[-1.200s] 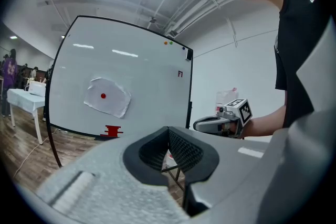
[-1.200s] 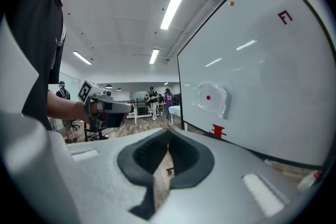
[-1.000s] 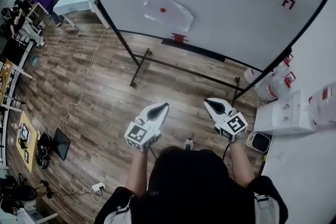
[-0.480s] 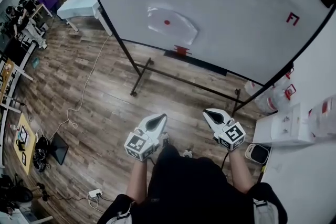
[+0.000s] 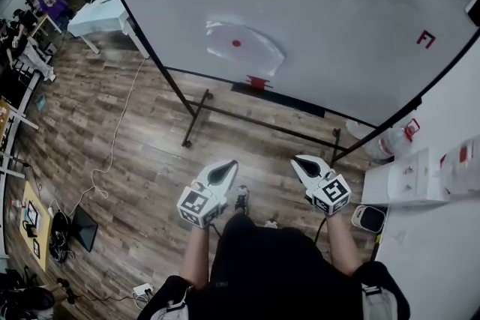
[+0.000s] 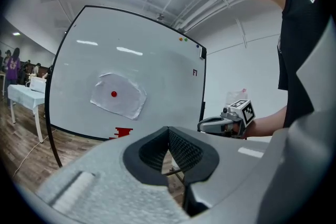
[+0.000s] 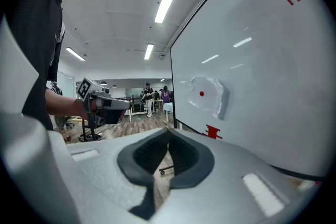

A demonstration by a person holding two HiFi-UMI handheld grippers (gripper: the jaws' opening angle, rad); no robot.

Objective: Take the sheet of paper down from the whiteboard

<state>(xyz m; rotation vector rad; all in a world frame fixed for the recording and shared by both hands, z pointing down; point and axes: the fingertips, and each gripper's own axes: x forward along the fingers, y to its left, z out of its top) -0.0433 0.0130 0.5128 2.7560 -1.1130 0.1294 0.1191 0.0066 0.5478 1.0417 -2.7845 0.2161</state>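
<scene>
— Grey plastic nearest: found left gripper [image 5: 230,165] clamped together, empty; right gripper [image 5: 298,160] likewise closed on nothing.
— And beyond?
— Saw sheet of paper [image 5: 251,52] up on whiteboard [image 5: 345,19], red dot [image 5: 236,43] at its middle; well apart from both grippers.

White whiteboard [image 5: 337,4], black frame. The sheet of paper [image 5: 251,52] is pale, with a red dot [image 5: 236,43] at its middle and a red mark [image 5: 256,82] below. The floor [image 5: 142,146] is brown wood-grain planks. Left gripper [image 5: 227,167] and right gripper [image 5: 301,161] are light grey, with black cross-hatched pads [image 6: 184,149] and black-and-white square markers.
</scene>
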